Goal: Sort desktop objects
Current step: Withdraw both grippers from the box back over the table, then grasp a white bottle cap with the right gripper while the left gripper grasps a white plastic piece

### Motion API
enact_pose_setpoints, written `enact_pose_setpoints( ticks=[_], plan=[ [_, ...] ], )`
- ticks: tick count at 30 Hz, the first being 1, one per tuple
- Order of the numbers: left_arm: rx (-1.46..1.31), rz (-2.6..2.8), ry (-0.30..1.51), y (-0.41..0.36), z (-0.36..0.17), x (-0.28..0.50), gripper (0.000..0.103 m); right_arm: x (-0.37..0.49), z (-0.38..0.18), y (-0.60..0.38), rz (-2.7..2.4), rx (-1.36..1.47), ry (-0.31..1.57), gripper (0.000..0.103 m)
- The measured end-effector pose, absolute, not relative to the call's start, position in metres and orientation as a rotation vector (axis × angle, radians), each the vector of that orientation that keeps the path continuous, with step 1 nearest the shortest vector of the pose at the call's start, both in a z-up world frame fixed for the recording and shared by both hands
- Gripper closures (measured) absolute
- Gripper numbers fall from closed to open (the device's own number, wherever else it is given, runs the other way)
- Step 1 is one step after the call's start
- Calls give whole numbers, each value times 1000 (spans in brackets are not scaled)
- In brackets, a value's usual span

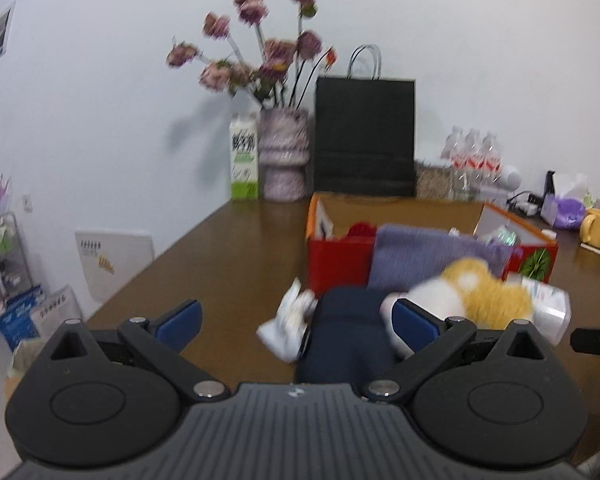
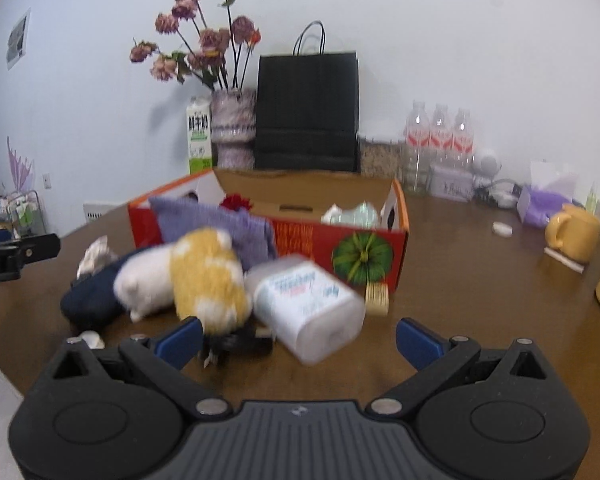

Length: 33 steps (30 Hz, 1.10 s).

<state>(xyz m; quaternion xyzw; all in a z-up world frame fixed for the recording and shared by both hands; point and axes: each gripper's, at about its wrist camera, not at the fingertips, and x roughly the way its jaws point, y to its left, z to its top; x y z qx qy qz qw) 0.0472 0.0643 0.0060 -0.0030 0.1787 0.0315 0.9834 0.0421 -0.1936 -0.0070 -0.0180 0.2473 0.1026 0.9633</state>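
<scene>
A red cardboard box [image 1: 335,260] [image 2: 300,236] stands open on the brown table, with a purple knit cloth [image 1: 435,256] [image 2: 220,224] draped over its near wall. In front of it lie a dark navy pouch [image 1: 347,332] [image 2: 96,296], a white and yellow plush toy [image 1: 471,296] [image 2: 196,280], a white tissue pack [image 1: 547,308] [image 2: 311,304] and a crumpled white wrapper [image 1: 288,320] [image 2: 94,256]. My left gripper [image 1: 296,320] is open just above the navy pouch. My right gripper [image 2: 300,338] is open, its fingers either side of the tissue pack's near end.
Along the wall stand a milk carton [image 1: 244,160], a vase of dried flowers [image 1: 284,156], a black paper bag [image 1: 363,136] and water bottles [image 2: 439,136]. A yellow mug [image 2: 571,232] and a purple tissue bag [image 2: 539,204] sit at the right. A small yellow card [image 2: 375,298] lies by the box.
</scene>
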Motion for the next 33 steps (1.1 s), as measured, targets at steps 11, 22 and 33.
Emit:
enact_pose_setpoints(
  ticks=[11,22,33],
  plan=[
    [20,-28,434,53,-11,38,0,36,-18,-170,262,-46,532,4],
    [33,-31,478,54,-26,31,4,37,-25,-120,445,-88,545,35],
    [12,-46,494,64,-30,34,8,39,-35,-95,493,-158,542,76]
  ],
)
